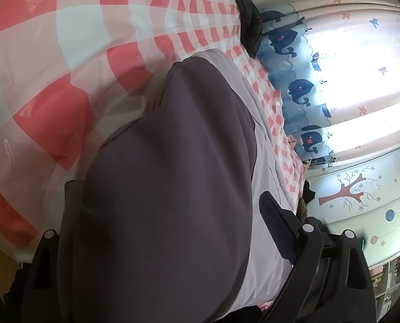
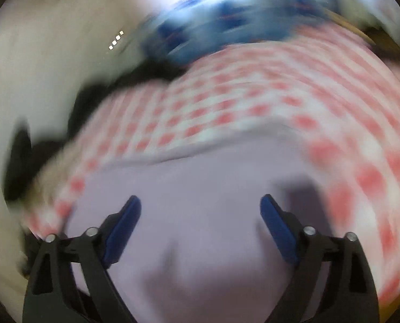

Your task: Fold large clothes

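In the left wrist view, a big garment (image 1: 159, 188) lies on a surface covered with a red and white checked cloth (image 1: 52, 67). The garment is dark purple on top and pale lilac along the side nearest the window. It drapes over the left claw (image 1: 189, 223) and hides one finger, so I cannot tell how wide that claw is or if it holds the garment. Past the checked cloth hangs a bright curtain (image 1: 361, 80) with blue whales and little stars. Beside the curtain is a wall with a painted tree (image 1: 345, 191). A dark heap (image 1: 249, 18) sits at the far edge of the checked cloth.

The right wrist view is very blurry. The right claw (image 2: 201, 227) is spread wide, with nothing between its blue fingers (image 2: 124, 226). It is over the pale lilac part of the garment (image 2: 200, 188), which lies on the checked cloth (image 2: 253, 102).
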The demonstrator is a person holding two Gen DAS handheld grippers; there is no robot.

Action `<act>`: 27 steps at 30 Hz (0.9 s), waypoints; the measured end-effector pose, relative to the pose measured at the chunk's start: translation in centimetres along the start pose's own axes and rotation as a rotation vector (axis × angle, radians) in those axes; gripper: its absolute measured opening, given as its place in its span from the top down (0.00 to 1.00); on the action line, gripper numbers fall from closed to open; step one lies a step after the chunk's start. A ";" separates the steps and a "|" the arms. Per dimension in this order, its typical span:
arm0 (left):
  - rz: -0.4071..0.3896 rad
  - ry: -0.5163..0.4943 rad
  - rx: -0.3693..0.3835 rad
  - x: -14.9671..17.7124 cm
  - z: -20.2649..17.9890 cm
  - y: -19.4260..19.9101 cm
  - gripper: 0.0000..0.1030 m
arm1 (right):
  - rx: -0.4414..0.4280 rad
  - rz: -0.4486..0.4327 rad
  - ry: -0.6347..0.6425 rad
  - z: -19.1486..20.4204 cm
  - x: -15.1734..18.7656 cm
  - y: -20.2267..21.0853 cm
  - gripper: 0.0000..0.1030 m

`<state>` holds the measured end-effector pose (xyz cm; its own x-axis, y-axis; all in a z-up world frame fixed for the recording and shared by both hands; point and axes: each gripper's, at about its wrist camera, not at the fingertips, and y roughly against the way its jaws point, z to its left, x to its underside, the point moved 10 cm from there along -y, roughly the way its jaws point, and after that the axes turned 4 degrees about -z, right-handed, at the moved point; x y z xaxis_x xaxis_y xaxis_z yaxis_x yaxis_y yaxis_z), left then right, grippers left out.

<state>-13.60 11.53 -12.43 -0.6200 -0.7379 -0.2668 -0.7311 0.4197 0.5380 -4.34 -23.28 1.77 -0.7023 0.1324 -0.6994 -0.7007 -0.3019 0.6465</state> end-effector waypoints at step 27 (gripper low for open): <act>0.029 0.028 -0.017 -0.2 0.4 -1.5 0.14 | 0.021 0.238 0.312 7.5 7.6 -9.2 0.07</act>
<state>-12.51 11.25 -13.48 -0.6322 -0.7404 -0.2283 -0.7078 0.4321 0.5588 -4.18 -12.47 -7.21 -0.7756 -0.2334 -0.5865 -0.5279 -0.2695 0.8054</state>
